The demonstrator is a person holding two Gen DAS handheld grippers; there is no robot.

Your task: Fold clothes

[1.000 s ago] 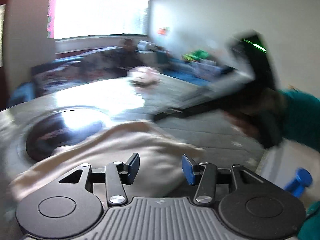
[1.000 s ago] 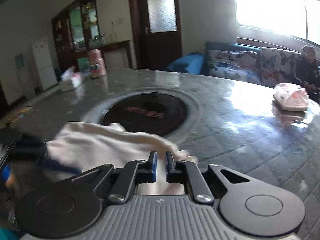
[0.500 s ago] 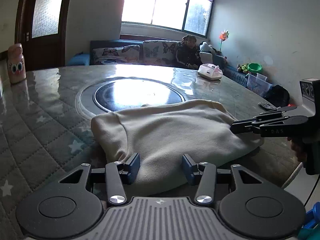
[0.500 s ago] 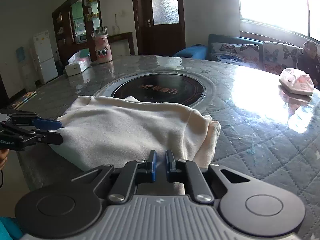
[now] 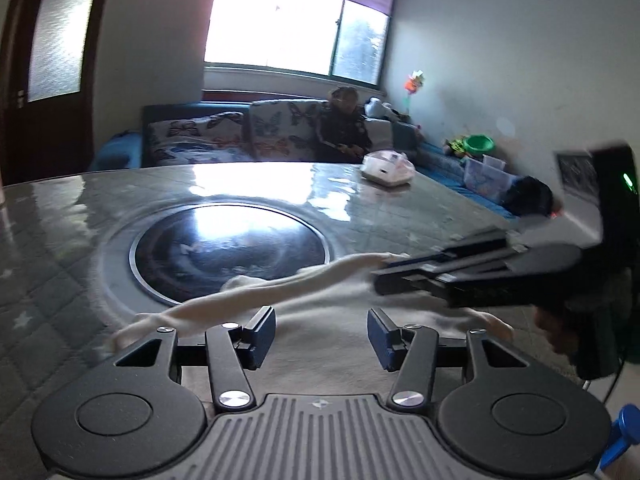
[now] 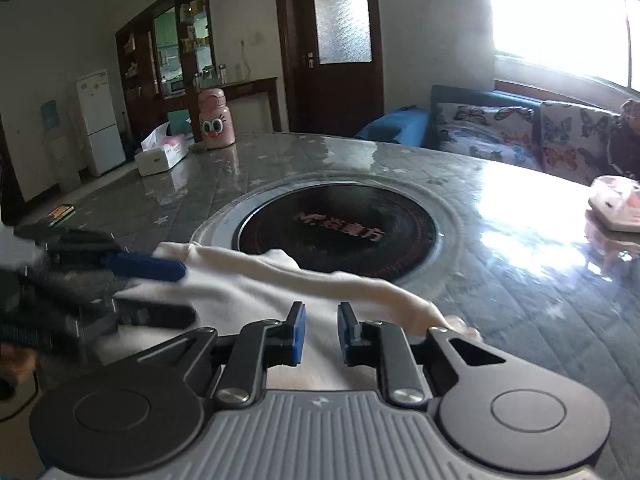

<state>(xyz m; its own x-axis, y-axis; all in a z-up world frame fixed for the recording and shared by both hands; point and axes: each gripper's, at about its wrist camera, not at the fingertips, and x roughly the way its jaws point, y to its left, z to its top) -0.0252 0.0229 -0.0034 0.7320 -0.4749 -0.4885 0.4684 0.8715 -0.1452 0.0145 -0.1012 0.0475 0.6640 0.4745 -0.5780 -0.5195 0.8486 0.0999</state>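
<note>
A folded cream garment [image 5: 320, 344] lies on the near edge of the round table, in front of the dark centre disc [image 5: 232, 248]. It also shows in the right wrist view [image 6: 256, 292]. My left gripper [image 5: 321, 336] is open just above the garment, holding nothing. My right gripper [image 6: 321, 334] has its jaws slightly apart over the cloth; it grips nothing. In the left wrist view the right gripper [image 5: 384, 276] reaches over the garment's right end. In the right wrist view the left gripper [image 6: 188, 292] hovers open over the garment's left end.
The grey quilted table [image 6: 520, 280] carries a white and pink box [image 5: 386, 168] at the far right, a pink cartoon bottle [image 6: 214, 124] and a tissue box [image 6: 162, 154] at the far left. A person [image 5: 344, 128] sits on the sofa beyond.
My right gripper's jaws have parted a little and let go of the cloth. Both grippers have shifted over the garment, which now lies flatter.
</note>
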